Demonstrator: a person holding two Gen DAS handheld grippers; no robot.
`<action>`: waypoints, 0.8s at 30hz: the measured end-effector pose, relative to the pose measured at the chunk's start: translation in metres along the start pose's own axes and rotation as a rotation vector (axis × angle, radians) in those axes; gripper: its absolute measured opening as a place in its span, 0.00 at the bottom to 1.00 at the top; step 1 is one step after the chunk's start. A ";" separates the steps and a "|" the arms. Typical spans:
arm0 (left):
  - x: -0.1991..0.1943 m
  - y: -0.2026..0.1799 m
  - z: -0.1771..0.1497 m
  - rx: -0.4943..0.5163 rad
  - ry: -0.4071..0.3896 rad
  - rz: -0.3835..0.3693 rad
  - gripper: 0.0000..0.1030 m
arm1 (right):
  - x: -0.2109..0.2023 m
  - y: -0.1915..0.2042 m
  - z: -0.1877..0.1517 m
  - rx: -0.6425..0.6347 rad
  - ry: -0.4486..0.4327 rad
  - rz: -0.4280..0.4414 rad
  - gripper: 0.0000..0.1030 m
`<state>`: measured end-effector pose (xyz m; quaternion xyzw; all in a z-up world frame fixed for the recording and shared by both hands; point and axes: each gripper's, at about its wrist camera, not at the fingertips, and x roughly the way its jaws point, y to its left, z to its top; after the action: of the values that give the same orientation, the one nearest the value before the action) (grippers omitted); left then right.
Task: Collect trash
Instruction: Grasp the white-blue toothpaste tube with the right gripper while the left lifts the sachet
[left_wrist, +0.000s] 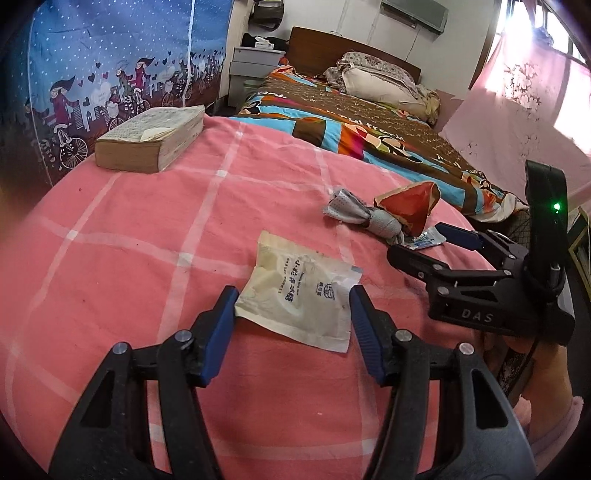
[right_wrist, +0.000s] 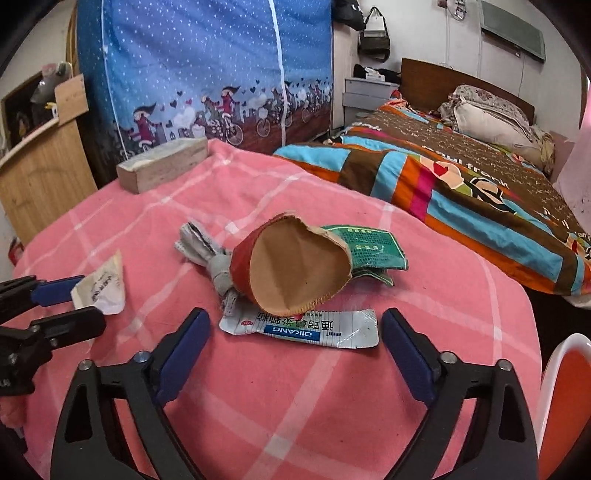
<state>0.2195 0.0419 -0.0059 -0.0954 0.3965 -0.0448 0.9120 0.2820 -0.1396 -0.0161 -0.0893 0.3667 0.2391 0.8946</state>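
On the pink checked cloth (left_wrist: 129, 240) lies a cream sachet (left_wrist: 295, 295). My left gripper (left_wrist: 293, 293) has both blue pads against its side edges; the right wrist view shows that sachet (right_wrist: 101, 288) bowed up between the fingers. My right gripper (right_wrist: 295, 317) stands open around a silver-blue sachet (right_wrist: 303, 328), a small gap at each pad. It enters the left wrist view as the right gripper (left_wrist: 413, 240) at the right, held by a hand (left_wrist: 535, 373). Just beyond lie a red-brown paper pouch (right_wrist: 295, 266), a green packet (right_wrist: 369, 251) and a knotted grey wrapper (right_wrist: 210, 254).
A thick old book (left_wrist: 151, 136) rests at the cloth's far left corner. A bed with a colourful quilt (left_wrist: 369, 122) lies beyond, a blue fabric wardrobe (right_wrist: 203, 74) stands behind, and a wooden cabinet (right_wrist: 44, 166) is at the left. An orange-and-white object (right_wrist: 565, 398) sits at the right edge.
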 end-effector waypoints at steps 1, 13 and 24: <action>0.000 0.001 0.000 0.000 0.001 0.000 0.62 | -0.001 -0.001 -0.001 0.001 0.000 0.001 0.83; -0.004 -0.003 -0.003 0.005 -0.004 0.001 0.61 | -0.014 0.004 -0.012 -0.038 -0.022 -0.002 0.63; -0.012 -0.012 -0.010 0.016 -0.023 -0.022 0.59 | -0.049 -0.003 -0.032 -0.014 -0.131 0.013 0.54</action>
<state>0.2041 0.0308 -0.0017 -0.0931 0.3844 -0.0569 0.9167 0.2336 -0.1705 -0.0051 -0.0772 0.3063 0.2527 0.9145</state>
